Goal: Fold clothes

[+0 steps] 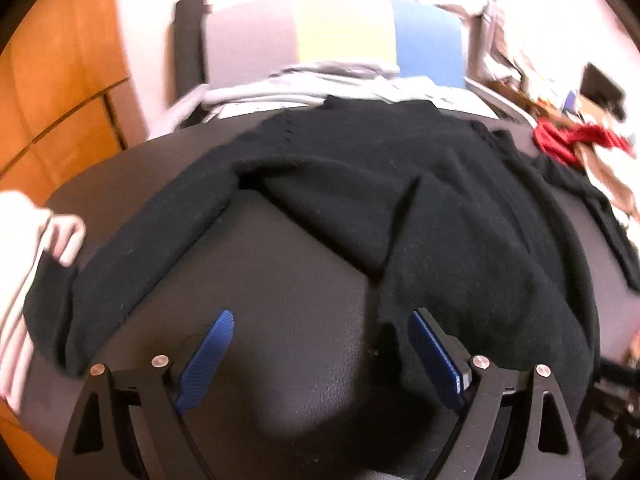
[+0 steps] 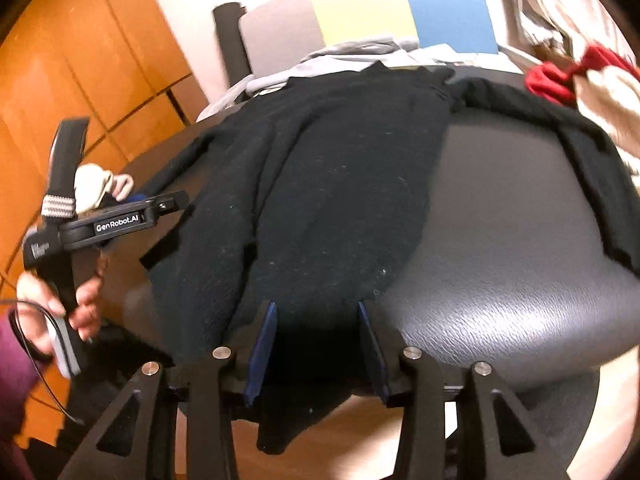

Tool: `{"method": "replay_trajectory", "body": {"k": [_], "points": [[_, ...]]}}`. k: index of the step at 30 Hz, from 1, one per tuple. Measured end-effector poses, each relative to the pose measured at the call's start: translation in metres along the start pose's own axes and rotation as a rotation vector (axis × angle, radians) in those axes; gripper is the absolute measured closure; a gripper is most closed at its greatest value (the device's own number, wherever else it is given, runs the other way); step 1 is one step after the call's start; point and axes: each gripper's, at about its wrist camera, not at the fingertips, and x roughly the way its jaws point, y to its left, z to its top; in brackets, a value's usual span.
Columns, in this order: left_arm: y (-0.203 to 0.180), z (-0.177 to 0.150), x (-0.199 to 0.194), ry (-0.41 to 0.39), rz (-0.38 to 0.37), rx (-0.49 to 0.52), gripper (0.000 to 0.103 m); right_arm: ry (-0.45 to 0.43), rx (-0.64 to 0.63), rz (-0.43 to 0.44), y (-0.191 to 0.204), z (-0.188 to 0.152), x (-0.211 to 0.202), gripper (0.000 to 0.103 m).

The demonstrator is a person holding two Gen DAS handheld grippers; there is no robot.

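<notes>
A black knit sweater lies spread on a dark round table, one sleeve stretched toward the left edge and part of the body folded over. My left gripper is open and empty above bare tabletop, its right finger close to the sweater's near edge. In the right wrist view the sweater covers the table's left half, and its hem hangs over the near edge. My right gripper is open with its blue fingers on either side of that hem. The left gripper shows at the left, held by a hand.
A chair with grey, yellow and blue panels stands behind the table with grey cloth piled on it. Red and beige clothes lie at the table's right edge. White cloth lies at the left. An orange wooden cabinet stands at the left.
</notes>
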Motion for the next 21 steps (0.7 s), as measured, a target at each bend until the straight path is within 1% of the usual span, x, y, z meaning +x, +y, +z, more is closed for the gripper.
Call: {"method": "replay_trajectory", "body": {"k": [2,3,4,5,6,8,9,11,14,15,16,17,18,20,21], "points": [[-0.01,-0.004,0.011,0.063,-0.03,0.057,0.01,-0.009,-0.027,-0.013,0.004,0.001,0.005,0.059],[-0.013,-0.006,0.01,0.036,-0.03,0.068,0.01,-0.008,-0.025,-0.015,0.003,0.004,0.008,0.059],[-0.015,-0.009,0.009,0.011,-0.03,0.078,0.004,-0.006,-0.022,-0.016,0.002,0.007,0.01,0.059],[-0.014,-0.009,0.01,0.009,-0.025,0.054,0.001,-0.005,-0.003,-0.011,0.001,0.007,0.01,0.059],[-0.012,-0.01,0.012,0.008,-0.022,0.03,0.0,-0.004,0.023,0.002,-0.002,0.007,0.009,0.059],[-0.006,-0.011,0.017,0.04,-0.113,-0.056,0.0,0.0,0.07,0.033,-0.007,0.008,0.008,0.059],[-0.006,-0.008,0.015,0.025,-0.124,-0.052,0.0,0.003,0.087,0.051,-0.01,0.009,0.008,0.059],[-0.01,-0.006,0.011,0.046,-0.195,-0.018,0.0,0.007,0.106,0.076,-0.014,0.01,0.007,0.059],[-0.012,-0.005,0.007,0.03,-0.235,-0.021,0.0,0.007,0.126,0.093,-0.017,0.009,0.007,0.06],[-0.012,-0.005,0.007,0.032,-0.275,-0.038,0.0,0.006,0.119,0.089,-0.016,0.009,0.007,0.06],[-0.012,-0.002,0.013,0.047,-0.299,-0.053,0.0,0.005,0.112,0.084,-0.014,0.008,0.007,0.06],[-0.014,-0.002,0.019,0.071,-0.298,-0.061,0.001,0.005,0.105,0.08,-0.013,0.008,0.007,0.06],[-0.022,-0.003,0.021,0.062,-0.264,-0.027,0.001,0.008,0.085,0.067,-0.01,0.008,0.007,0.06],[-0.036,-0.008,0.019,0.042,-0.222,0.052,0.009,0.012,0.042,0.034,-0.004,0.008,0.008,0.061],[-0.041,-0.009,0.013,0.016,-0.247,0.072,0.031,0.013,0.019,0.015,-0.001,0.008,0.009,0.069]]}}
